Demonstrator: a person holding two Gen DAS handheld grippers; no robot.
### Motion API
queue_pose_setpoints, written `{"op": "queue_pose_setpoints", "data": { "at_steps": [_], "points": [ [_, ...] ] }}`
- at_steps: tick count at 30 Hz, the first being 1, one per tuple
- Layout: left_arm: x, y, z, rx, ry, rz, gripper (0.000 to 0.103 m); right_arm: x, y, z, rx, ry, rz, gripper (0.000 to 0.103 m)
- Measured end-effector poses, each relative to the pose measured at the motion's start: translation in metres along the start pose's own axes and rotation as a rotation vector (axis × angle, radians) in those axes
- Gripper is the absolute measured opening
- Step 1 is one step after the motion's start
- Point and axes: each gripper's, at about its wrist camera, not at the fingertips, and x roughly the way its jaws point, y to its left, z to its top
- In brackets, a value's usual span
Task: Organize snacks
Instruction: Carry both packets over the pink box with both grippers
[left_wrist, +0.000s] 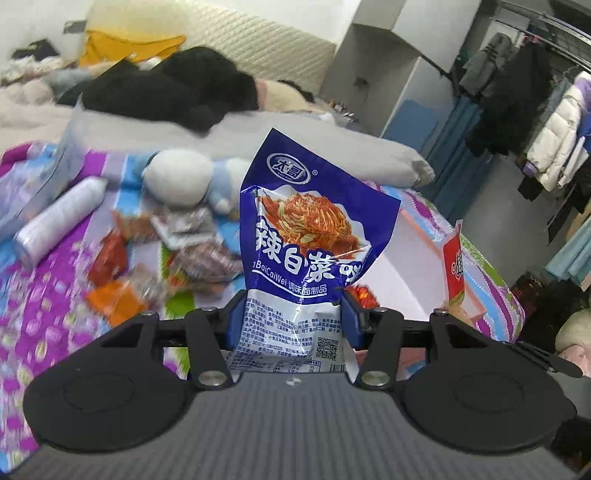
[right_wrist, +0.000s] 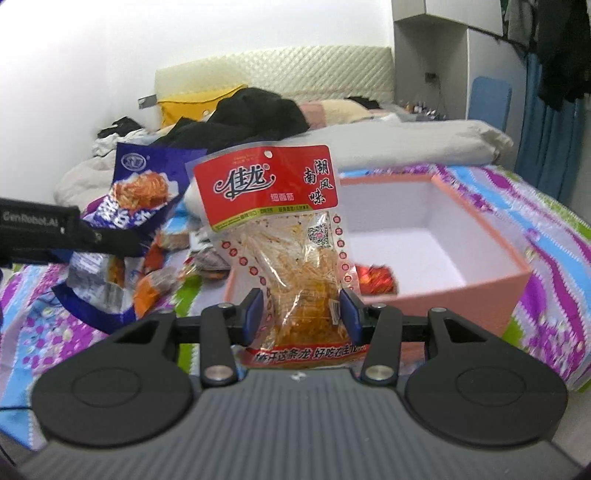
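My left gripper is shut on a blue snack bag that stands upright between its blue pads, above the bed. That blue snack bag also shows at the left of the right wrist view, held by the left gripper. My right gripper is shut on a red-topped clear snack bag of orange strips. An open pink box with a white inside lies just beyond, with a red packet in its near corner. Several loose snack packets lie on the patterned bedspread.
A white cylinder can and a plush toy lie on the bed to the left. Grey bedding, black clothes and a yellow bag are piled toward the headboard. A clothes rack stands on the right.
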Motion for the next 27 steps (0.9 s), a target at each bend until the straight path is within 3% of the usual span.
{"op": "queue_pose_setpoints", "data": {
  "at_steps": [6,15,21,27],
  "points": [
    [0.035,-0.019,0.035,0.037,-0.021,-0.029,0.057,0.017,-0.019,0.026,0.0,-0.034,-0.033,0.048],
    [0.111,-0.036,0.09,0.064,0.062,-0.039,0.057,0.067,-0.043,0.068,0.047,0.006,-0.015,0.048],
    [0.163,-0.048,0.115,0.09,0.172,-0.031,0.057,0.113,-0.068,0.093,0.08,0.105,-0.02,0.048],
    [0.215,-0.053,0.125,0.115,0.299,0.0,0.057,0.158,-0.086,0.084,0.103,0.261,-0.048,0.048]
  ]
}}
